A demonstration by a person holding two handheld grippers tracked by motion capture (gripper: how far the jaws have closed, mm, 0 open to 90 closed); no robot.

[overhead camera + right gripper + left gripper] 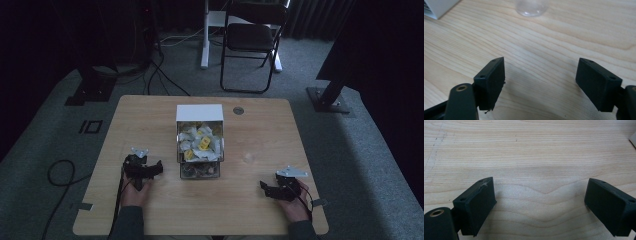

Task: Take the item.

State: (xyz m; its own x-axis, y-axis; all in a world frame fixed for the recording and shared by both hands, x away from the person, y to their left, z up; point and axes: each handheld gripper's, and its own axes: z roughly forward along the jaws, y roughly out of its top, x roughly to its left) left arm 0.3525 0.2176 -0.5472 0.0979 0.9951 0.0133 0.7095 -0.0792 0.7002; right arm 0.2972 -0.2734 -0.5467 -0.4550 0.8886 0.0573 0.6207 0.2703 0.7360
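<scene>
Near the front edge of the table (150, 210), a light wood top with wavy grain and rounded corners, a person's two hands each rest with a gripper; the left gripper (540, 202) sits toward the front left, just left of the middle, and the right gripper (540, 82) toward the front right corner; both have their black, flat, block-shaped jaws spread wide with only bare wood between them, holding nothing; broad open tabletop lies between the two hands and along both side edges. At the middle of the table stands a clear box (200, 155) with a white lid (199, 112) raised at its far side, heaped with small white and yellow wrapped pieces (200, 142); the left gripper is just beside its left wall, not touching so far as can be seen. A small clear round thing (532, 7) lies on the wood between box and right gripper. Near the far edge is a round grey disc (238, 110); beyond, on grey carpet, a black folding chair (252, 37).
</scene>
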